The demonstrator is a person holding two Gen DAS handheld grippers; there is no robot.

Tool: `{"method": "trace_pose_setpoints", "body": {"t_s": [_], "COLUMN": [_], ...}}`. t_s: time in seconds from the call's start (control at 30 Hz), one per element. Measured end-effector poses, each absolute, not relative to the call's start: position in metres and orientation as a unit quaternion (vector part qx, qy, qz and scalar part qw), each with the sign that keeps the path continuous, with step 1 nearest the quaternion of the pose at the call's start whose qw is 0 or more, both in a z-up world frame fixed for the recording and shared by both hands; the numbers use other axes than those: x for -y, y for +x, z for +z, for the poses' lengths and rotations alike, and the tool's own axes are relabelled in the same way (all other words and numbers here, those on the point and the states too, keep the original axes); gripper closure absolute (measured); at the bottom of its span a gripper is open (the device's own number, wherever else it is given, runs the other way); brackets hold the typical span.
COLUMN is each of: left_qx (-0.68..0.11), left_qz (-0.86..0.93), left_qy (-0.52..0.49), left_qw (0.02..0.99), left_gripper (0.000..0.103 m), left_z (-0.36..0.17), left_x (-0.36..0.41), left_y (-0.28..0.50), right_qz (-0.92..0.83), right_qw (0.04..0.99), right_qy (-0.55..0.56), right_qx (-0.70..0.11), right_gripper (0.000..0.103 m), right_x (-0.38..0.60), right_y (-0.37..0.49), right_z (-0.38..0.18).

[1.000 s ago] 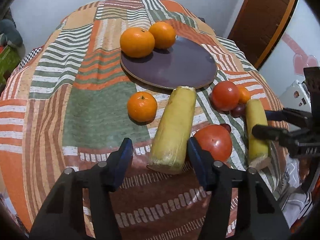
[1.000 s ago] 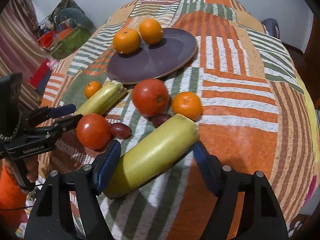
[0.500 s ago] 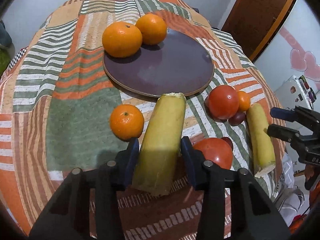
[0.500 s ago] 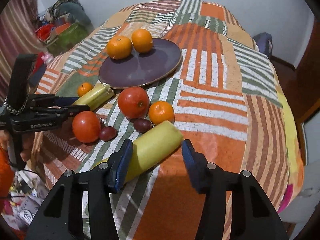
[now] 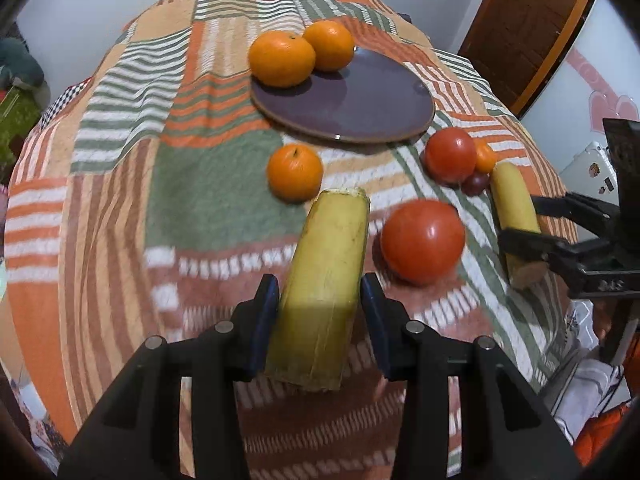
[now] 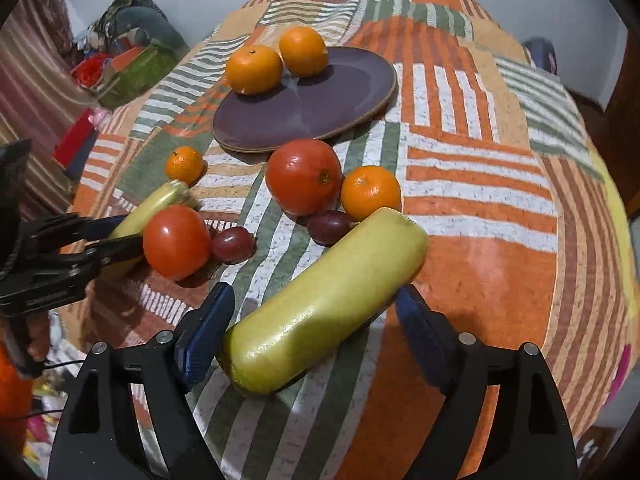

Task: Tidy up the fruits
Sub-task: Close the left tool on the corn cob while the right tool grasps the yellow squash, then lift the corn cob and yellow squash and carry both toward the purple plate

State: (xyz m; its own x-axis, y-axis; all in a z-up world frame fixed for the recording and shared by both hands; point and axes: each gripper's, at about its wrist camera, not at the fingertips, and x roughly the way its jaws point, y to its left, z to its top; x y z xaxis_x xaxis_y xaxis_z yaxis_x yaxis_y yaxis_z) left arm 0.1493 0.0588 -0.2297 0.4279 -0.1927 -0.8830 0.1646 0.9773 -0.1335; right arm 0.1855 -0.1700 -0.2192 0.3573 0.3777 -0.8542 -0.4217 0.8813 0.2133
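Observation:
My left gripper (image 5: 320,320) is shut on a yellow-green cut stalk (image 5: 326,288) and holds it off the cloth; it also shows in the right wrist view (image 6: 160,204). My right gripper (image 6: 312,320) is open around a second yellow-green piece (image 6: 324,300) that lies on the cloth; its fingers (image 6: 204,328) stand apart from it. A purple plate (image 5: 360,108) holds two oranges (image 5: 282,58). Two red tomatoes (image 6: 176,240), small oranges (image 6: 370,192) and grapes (image 6: 232,242) lie in front of the plate.
The round table has a striped patchwork cloth (image 6: 500,200) that drops off at the near edges. A brown door (image 5: 520,20) stands behind on the right. Cushions and a green box (image 6: 128,68) lie off the table's far left.
My left gripper closed on the stalk and lifted it back toward me. My right gripper moved forward around the second piece and its jaws stand wider.

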Motion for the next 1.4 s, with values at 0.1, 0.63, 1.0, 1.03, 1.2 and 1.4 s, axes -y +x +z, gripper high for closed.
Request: {"method": "trace_pose_setpoints", "body": {"t_s": [0.1,0.63,1.0,1.03,1.2,1.4], "left_qx": [-0.528,-0.526,-0.536,-0.536,-0.540,-0.536], "left_qz": [-0.107,-0.090,-0.087,-0.088,-0.083,-0.075], "left_qy": [-0.015,0.002,-0.001,-0.001,-0.005,-0.004], "left_qw": [0.843,0.845,0.840,0.839,0.838,0.841], "left_gripper": [0.061,0.060,0.064,0.064,0.064,0.064], "left_z": [-0.229,-0.244,-0.237,-0.237,-0.241,-0.244], "left_x": [-0.059,-0.043,-0.052,-0.052,-0.051,-0.044], "left_y": [0.142,0.158,0.133,0.131,0.137,0.146], "right_qz": [0.250,0.279,0.259,0.252,0.252,0.248], "right_qw": [0.821,0.805,0.812,0.812,0.805,0.813], "right_qy": [-0.023,-0.066,-0.117,-0.130,-0.104,-0.080], "right_qx": [-0.513,-0.520,-0.510,-0.510,-0.526,-0.521], "right_gripper": [0.024,0.040,0.066,0.069,0.069,0.067], "right_x": [0.172,0.181,0.193,0.198,0.222,0.216], "right_y": [0.186,0.186,0.181,0.180,0.184,0.194], "right_z": [-0.220,-0.215,-0.216,-0.216,-0.218,-0.222]}}
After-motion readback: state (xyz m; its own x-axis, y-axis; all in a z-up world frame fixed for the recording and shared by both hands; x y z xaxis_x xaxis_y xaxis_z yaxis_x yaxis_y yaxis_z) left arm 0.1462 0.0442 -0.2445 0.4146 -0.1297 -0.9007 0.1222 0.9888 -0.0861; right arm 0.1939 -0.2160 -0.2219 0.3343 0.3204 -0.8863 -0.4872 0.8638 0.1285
